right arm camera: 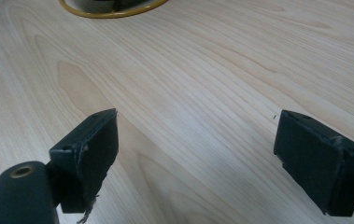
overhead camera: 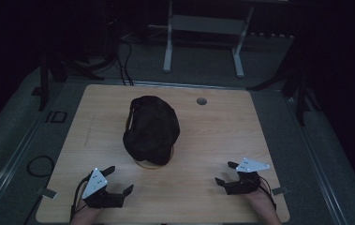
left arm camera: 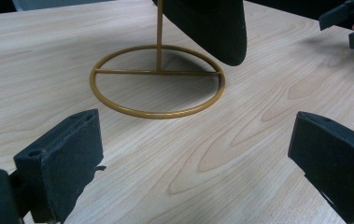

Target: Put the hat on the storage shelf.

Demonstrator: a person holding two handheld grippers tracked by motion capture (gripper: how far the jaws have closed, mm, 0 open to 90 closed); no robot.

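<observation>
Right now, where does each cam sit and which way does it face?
High view: above the person's side, looking forward and down on the table; shows the black hat, both forearms, left gripper and right gripper.
Left gripper view: on the left gripper, low, facing the gold wire stand; own jaws wide apart.
Right gripper view: on the right gripper, low over bare wood; own jaws wide apart.
Shared: both gripper views catch the stand's ring.
</observation>
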